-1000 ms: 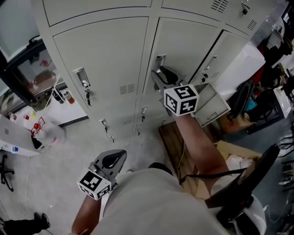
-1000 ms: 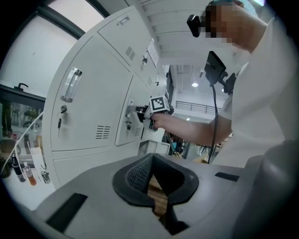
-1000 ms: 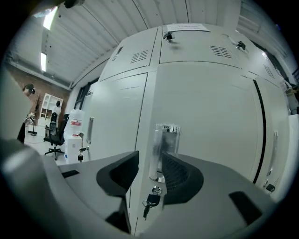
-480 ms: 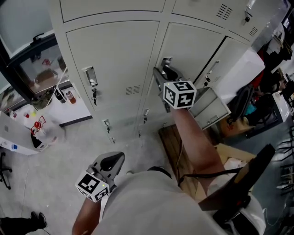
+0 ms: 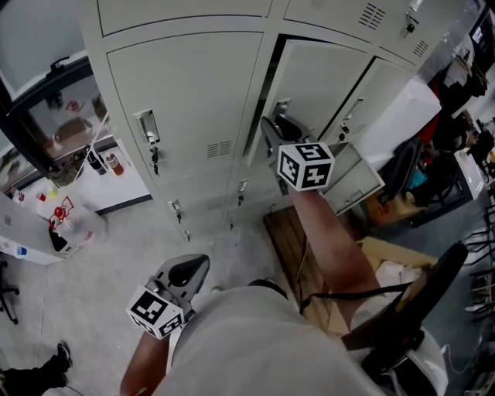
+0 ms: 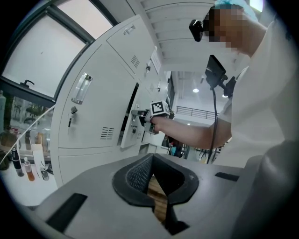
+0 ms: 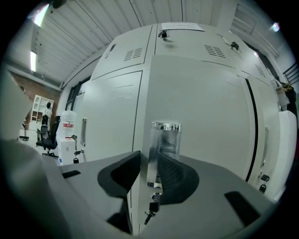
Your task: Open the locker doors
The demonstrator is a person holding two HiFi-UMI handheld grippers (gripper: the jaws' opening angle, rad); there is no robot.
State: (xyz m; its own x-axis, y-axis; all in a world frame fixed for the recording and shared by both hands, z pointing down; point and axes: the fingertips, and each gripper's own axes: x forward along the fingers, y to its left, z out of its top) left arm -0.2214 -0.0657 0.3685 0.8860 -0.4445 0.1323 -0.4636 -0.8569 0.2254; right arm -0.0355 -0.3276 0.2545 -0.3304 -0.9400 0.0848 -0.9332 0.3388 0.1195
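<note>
Workshop corner, pale concrete floor (image 5: 100, 263), bank of grey lockers (image 5: 193, 19) filling the upper half of the head view. Middle door (image 5: 325, 77) just ajar, with a dark slit down its left edge. Chrome handle (image 7: 166, 140) close to that edge, key (image 7: 150, 212) dangling beneath. Clamped on the handle's left lip: right tool (image 7: 149, 156), one pad on either side, arm stretched out toward the door.

Best done by pulling straight back, then following the hinge arc round to the right, with the grip kept firm against slipping off that thin lip. Probably wise to steer clear of the key.

Left tool (image 6: 150, 161) low by the hip, well apart from the lockers, tips together on nothing. Neighbouring left door (image 5: 186, 116) shut, own handle (image 5: 145, 128) untouched — likely next in line.
</note>
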